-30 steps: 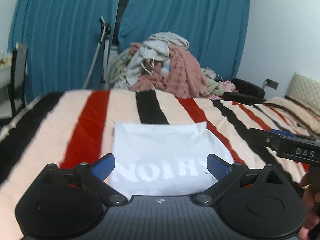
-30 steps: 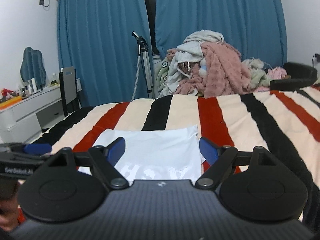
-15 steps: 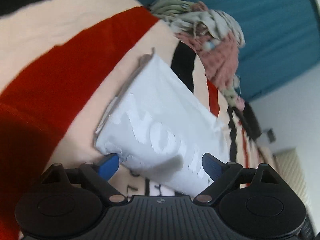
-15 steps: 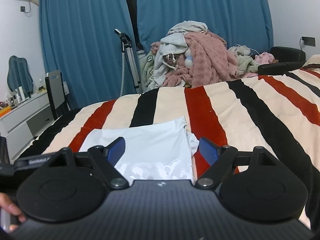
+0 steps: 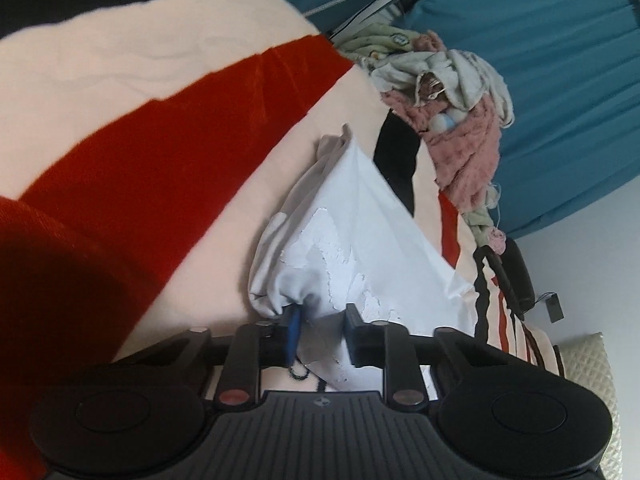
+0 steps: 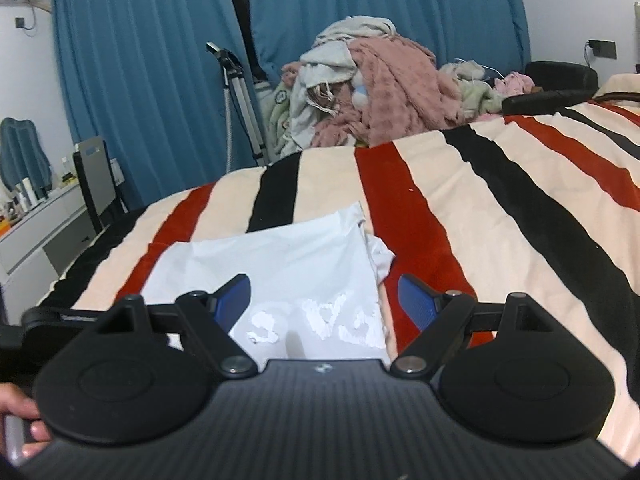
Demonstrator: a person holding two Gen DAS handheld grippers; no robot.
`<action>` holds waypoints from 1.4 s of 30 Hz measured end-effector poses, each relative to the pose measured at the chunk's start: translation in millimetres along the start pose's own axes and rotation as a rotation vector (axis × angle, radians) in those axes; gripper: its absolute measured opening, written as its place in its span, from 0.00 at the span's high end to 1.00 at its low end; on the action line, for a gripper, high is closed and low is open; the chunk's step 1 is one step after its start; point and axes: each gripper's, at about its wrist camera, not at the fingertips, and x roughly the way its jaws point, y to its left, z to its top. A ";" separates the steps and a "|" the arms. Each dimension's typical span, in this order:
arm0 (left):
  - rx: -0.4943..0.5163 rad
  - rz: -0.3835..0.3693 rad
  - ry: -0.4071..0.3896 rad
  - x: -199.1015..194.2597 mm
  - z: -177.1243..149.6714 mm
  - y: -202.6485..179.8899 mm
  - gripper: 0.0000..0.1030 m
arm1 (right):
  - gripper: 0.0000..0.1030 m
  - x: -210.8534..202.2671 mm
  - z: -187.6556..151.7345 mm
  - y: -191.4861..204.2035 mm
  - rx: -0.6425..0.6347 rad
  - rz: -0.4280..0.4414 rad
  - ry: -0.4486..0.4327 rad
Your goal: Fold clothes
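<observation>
A folded white T-shirt point(image 6: 280, 256) with cracked white lettering lies on the striped blanket point(image 6: 480, 200). In the left wrist view the camera is rolled sideways. There my left gripper point(image 5: 322, 322) is shut on the shirt's point(image 5: 360, 220) near edge, and the cloth bunches and wrinkles at the blue fingers point(image 5: 294, 330). My right gripper point(image 6: 322, 292) hovers just above the shirt's near right part, over the lettering. It is open wide with nothing between its blue pads point(image 6: 416, 300). The shirt's far right corner shows a loose fold sticking out.
A heap of pink and grey clothes point(image 6: 372, 88) sits at the bed's far end before blue curtains point(image 6: 140, 80). A metal stand point(image 6: 236, 92) and a white desk point(image 6: 40, 236) are at left, a black chair point(image 6: 556, 80) at right. A hand point(image 6: 16, 432) shows at bottom left.
My left gripper tipped down, rolled sideways and closed on the shirt's near edge, gathering the cloth. My right gripper stayed open and shifted a little over the shirt's right side.
</observation>
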 end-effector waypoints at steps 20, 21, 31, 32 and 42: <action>0.105 -0.022 -0.061 -18.6 -9.8 -18.7 0.85 | 0.17 75.0 -52.6 -41.0 0.742 0.489 0.391; 0.103 -0.022 -0.061 -18.5 -9.6 -18.3 0.85 | 0.18 81.1 -57.3 -43.3 0.795 0.515 0.415; 0.058 -0.050 -0.057 -15.6 -6.5 -12.4 0.85 | 0.28 88.4 -75.0 -96.8 1.116 0.373 0.240; 0.053 -0.052 -0.057 -14.9 -6.2 -11.7 0.85 | 0.38 91.1 -74.5 -99.5 1.117 0.353 0.248; 0.044 -0.093 -0.057 -22.5 -9.0 -7.7 0.86 | 0.81 78.0 -64.1 -92.7 0.928 0.264 0.193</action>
